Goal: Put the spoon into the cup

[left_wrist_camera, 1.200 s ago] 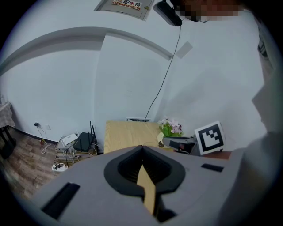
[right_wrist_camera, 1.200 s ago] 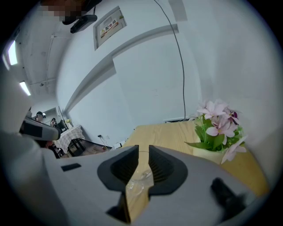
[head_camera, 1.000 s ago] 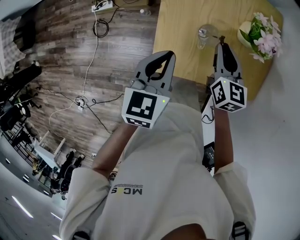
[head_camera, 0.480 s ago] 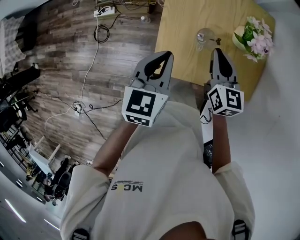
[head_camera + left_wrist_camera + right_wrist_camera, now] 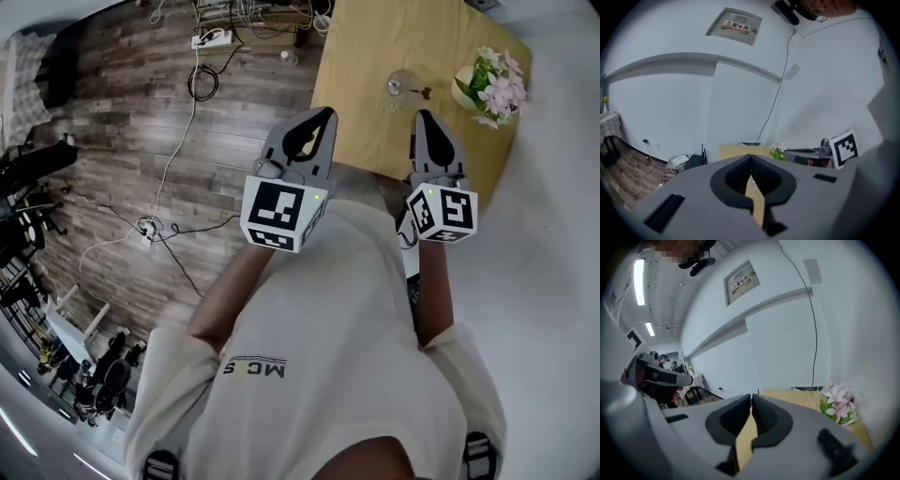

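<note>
A clear glass cup (image 5: 399, 85) stands on the wooden table (image 5: 366, 103) near its far right part. A thin dark spoon (image 5: 423, 92) pokes out of the cup toward the right; its bowl end is too small to make out. My right gripper (image 5: 422, 116) hovers over the table's near edge, short of the cup, jaws shut and empty (image 5: 751, 398). My left gripper (image 5: 322, 114) hangs at the table's near left edge, also shut on nothing (image 5: 750, 159).
A pot of pink flowers (image 5: 489, 79) sits at the table's right end, close to the cup, and shows in the right gripper view (image 5: 839, 406). Cables and a power strip (image 5: 212, 37) lie on the wood floor left of the table. A white wall rises behind the table.
Both grippers have drawn back from the table toward the person's body. The right gripper's tip, close beside the cup a second ago, is now farther from it.
</note>
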{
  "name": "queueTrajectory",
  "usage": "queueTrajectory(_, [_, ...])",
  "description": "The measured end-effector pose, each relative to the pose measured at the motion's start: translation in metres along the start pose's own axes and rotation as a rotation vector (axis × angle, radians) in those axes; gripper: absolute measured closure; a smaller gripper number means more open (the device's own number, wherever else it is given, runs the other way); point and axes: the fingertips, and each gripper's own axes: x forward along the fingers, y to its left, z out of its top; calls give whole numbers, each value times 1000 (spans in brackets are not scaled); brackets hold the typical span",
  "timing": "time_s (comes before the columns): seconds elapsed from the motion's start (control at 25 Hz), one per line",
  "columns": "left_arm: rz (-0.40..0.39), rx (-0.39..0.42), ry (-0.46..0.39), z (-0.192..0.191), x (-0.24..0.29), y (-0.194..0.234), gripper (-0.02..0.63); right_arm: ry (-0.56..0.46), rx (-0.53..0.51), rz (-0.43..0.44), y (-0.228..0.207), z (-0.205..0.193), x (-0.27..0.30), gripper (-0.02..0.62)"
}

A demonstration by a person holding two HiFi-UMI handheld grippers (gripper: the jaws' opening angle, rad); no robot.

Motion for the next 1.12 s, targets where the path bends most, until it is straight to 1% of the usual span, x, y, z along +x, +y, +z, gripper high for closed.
queueTrajectory(0.32, [8,7,-75,18,-15,-1,595,-19,-42,13,10,19,-21,560])
queueTrajectory(0.56, [-4,-2,-105,22,-26,-6,595,-32,-68,25,23,34,-39,560])
queueTrajectory(0.84, [-6,16,-122,22,-32,-8,595,-37,-56,49,35,35,-46,558])
queueTrajectory(1.04, [-13,19,-120,21,-35,-10,595,-36,-125,50,44,41,-50,560])
queueTrajectory(1.12, [-16,14,-122,21,-34,-11,595,-42,-123,56,44,42,-50,560])
